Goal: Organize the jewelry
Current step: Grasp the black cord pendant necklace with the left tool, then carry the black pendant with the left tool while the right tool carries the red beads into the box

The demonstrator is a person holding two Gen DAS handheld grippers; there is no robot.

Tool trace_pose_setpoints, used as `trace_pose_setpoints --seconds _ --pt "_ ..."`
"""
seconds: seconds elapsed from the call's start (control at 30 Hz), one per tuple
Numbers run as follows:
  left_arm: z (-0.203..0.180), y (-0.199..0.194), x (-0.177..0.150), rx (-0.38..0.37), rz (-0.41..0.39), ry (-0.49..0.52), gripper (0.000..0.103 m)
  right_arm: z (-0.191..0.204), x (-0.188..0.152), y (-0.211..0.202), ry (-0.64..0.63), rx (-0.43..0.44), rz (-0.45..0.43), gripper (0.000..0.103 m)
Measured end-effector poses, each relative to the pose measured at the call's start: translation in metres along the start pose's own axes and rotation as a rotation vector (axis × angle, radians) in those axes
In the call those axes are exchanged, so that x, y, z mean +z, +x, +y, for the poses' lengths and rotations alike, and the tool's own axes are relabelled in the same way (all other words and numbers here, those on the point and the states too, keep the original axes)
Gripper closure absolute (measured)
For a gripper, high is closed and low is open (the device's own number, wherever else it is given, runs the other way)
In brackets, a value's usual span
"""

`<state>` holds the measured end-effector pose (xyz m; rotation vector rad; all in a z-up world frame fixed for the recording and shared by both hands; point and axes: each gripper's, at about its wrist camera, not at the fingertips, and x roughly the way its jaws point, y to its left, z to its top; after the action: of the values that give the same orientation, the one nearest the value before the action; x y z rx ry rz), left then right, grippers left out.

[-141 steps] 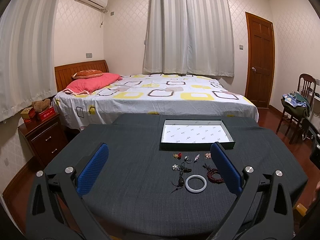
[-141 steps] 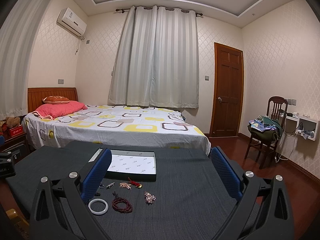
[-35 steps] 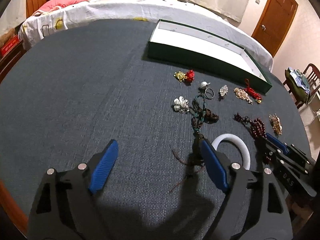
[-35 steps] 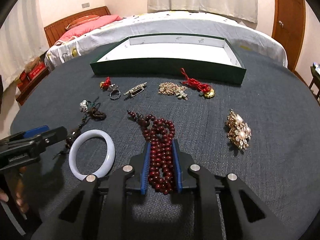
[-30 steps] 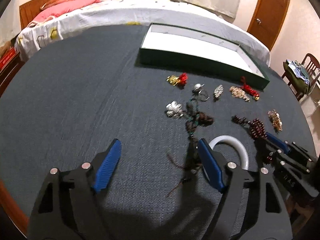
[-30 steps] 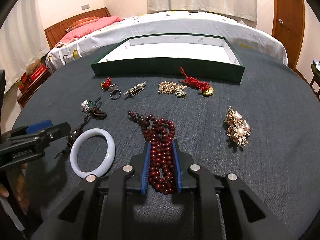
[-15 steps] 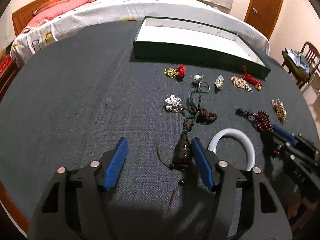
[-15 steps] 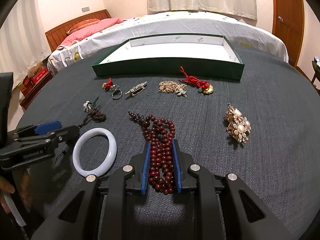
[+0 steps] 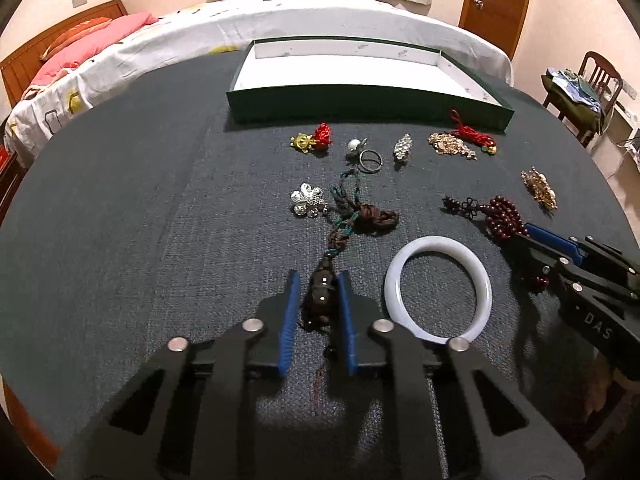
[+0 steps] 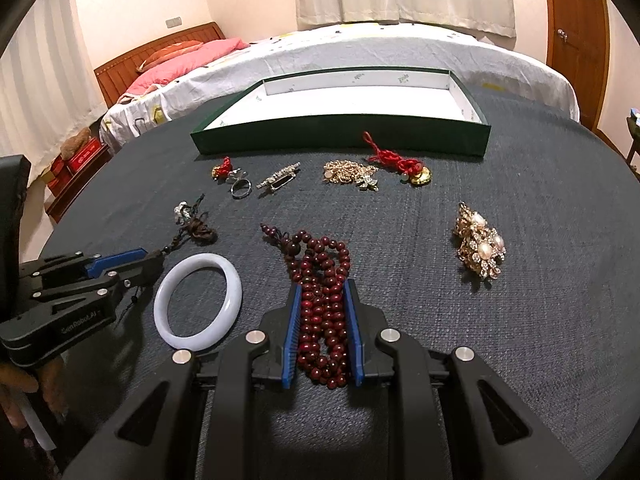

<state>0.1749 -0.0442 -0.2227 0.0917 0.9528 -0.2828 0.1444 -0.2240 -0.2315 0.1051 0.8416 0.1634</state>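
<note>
Our left gripper (image 9: 319, 280) is closing its blue pads around a dark carved pendant (image 9: 321, 294) — the pendant sits between them and the pads appear to touch its sides. Its braided cord (image 9: 352, 216) runs forward from the fingertips to a brown knot, with a silver flower brooch (image 9: 307, 199) just left of that cord. Immediately to the right of this gripper lies the white jade bangle (image 9: 438, 287), flat on the dark cloth table (image 9: 120, 220).

Our right gripper (image 10: 322, 292) is clamped on a bunch of dark red prayer beads (image 10: 322, 280); the strand spills out ahead of the fingertips and behind them. To its left lies the same bangle, and beyond that the left gripper. Ahead and to the right sits a gold pearl brooch (image 10: 479, 245).

Farther ahead — past a row of small pieces including a silver ring (image 10: 240, 191) and a red-corded gold charm (image 10: 404, 167) — stands the green tray (image 10: 340, 136), white inside.
</note>
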Motion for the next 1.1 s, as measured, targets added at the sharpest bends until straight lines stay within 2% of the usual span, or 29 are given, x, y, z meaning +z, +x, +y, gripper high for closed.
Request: trace_pose_setpoints --seconds 0.3,0.4,0.43,0.83,1.1 --pt "0.002 -0.005 -0.003 -0.029 -0.022 -0.034 0.086 0.002 0.001 -0.010 0.002 0.009 -0.042 0.082" --pt "0.002 -0.011 -0.001 -0.021 -0.045 -0.034 0.086 0.003 0.002 -0.014 0.001 0.011 -0.058 0.082" --pt "0.001 -0.013 0.000 -0.017 -0.055 -0.033 0.086 0.004 0.003 -0.015 0.002 0.015 -0.064 0.087" --pt "0.002 -0.032 0.011 -0.018 -0.118 -0.053 0.086 0.002 0.007 -0.024 0.011 0.029 -0.091 0.087" --pt "0.002 -0.053 0.024 -0.025 -0.181 -0.062 0.086 0.003 0.021 -0.038 0.006 0.038 -0.140 0.087"
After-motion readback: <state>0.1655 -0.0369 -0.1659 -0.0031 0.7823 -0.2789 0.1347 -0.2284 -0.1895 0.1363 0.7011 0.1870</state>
